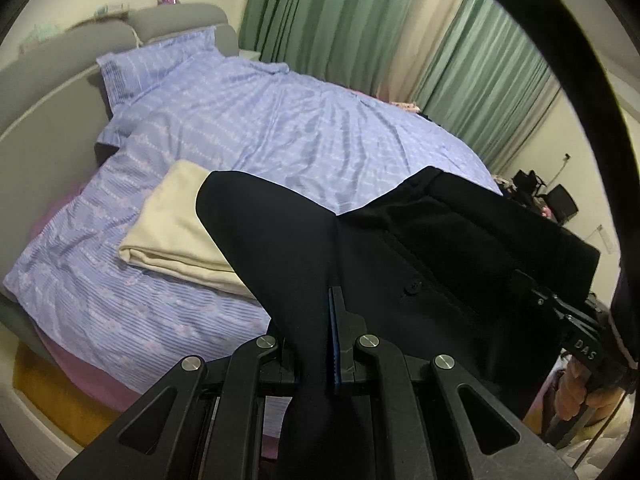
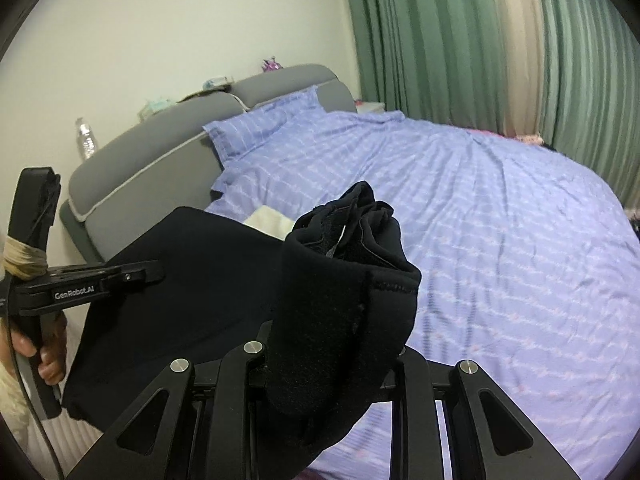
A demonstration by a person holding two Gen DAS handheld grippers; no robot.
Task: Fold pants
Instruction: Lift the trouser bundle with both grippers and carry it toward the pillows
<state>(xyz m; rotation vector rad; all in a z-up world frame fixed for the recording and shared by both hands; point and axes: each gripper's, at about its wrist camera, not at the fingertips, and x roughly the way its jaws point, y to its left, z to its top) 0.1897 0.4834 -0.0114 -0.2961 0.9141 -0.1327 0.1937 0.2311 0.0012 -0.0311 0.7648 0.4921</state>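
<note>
Bed with lilac cover (image 1: 280, 128) behind. Left gripper (image 1: 334, 320) pinches black pants (image 1: 420, 248) thin; right gripper (image 2: 336, 320) clamps a thick bunched wad. Pants hang midair between them. Risk: bunch slips loose, or pants drape over cream folded cloth (image 1: 176, 224).

Soft, even room light, no hard shadows; fisheye bends the edges, and the green curtains (image 2: 440, 40) look smeared.
</note>
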